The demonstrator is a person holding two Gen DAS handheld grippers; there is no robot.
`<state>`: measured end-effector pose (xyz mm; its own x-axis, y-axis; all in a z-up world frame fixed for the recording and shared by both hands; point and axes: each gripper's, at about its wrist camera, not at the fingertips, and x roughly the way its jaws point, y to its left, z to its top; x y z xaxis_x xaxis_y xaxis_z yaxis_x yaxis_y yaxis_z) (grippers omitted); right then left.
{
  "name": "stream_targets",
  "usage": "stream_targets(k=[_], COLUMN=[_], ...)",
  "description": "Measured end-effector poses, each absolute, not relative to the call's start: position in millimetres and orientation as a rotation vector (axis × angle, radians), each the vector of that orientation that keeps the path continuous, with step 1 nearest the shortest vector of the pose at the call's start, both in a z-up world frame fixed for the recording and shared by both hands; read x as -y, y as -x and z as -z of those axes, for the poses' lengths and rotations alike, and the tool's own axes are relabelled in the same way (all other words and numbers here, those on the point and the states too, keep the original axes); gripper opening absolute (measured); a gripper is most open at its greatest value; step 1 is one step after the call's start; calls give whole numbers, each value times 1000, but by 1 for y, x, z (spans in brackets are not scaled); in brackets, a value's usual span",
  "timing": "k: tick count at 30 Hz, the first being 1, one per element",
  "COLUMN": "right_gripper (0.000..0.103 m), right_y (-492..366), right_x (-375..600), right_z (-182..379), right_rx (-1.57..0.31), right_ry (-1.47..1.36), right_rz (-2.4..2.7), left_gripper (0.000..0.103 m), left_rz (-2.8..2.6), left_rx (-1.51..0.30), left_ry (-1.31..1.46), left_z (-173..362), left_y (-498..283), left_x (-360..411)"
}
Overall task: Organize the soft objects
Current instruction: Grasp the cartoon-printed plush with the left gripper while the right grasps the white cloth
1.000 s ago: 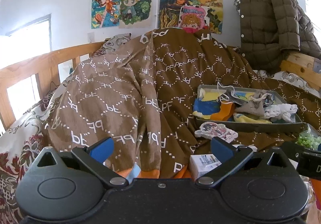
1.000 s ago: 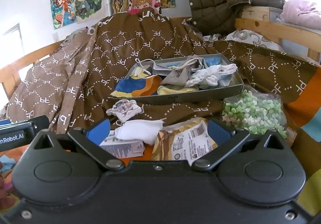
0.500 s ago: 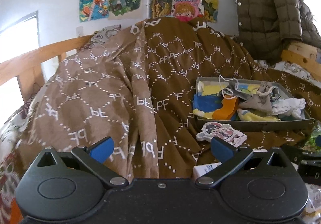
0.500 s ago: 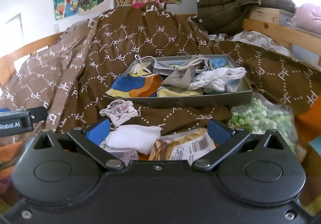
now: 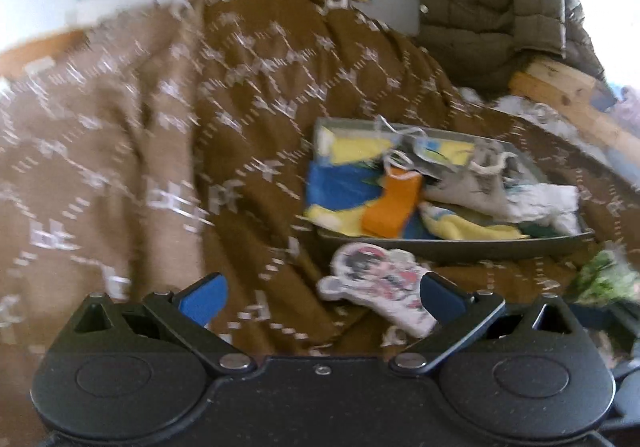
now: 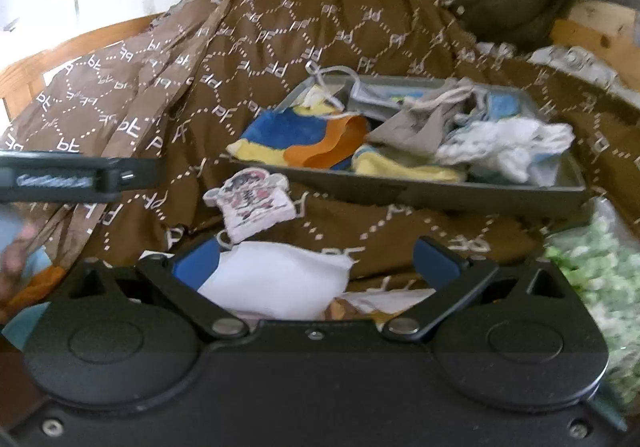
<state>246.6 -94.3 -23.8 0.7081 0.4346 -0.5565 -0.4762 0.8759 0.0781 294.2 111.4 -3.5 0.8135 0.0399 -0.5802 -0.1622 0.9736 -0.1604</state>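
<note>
- Brown patterned blanket (image 6: 280,43) covers the bed; a grey tray (image 6: 440,191) of soft cloths rests on it.
- My right tongs (image 6: 316,259) gape wide, empty, with the white pouch (image 6: 276,279) lying crosswise between them, closest of anything.
- My left tongs (image 5: 320,291) are spread too, empty, the cartoon plush (image 5: 380,283) just ahead-right.
- That plush lies between pouch and tray.

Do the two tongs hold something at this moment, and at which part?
Nothing is held. The left tongs are open above the brown blanket. The right tongs are open around the white pouch, not closed on it.
</note>
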Motion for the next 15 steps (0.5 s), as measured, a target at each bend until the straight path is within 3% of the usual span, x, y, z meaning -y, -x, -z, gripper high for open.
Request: stream_targets(k=[7,15], right_gripper=[102,102], right_y=[-255,-257], right_x=[87,75], right_z=[34,40], right_rx=[-642,-651], right_ry=[67,90], right_rz=[-544,-610], left_gripper=[102,102], left_rz=[0,45], left_rx=[-716,-727], left_ry=[427,355], left_z=[31,40], left_y=[-325,-350], left_x=[-122,-105])
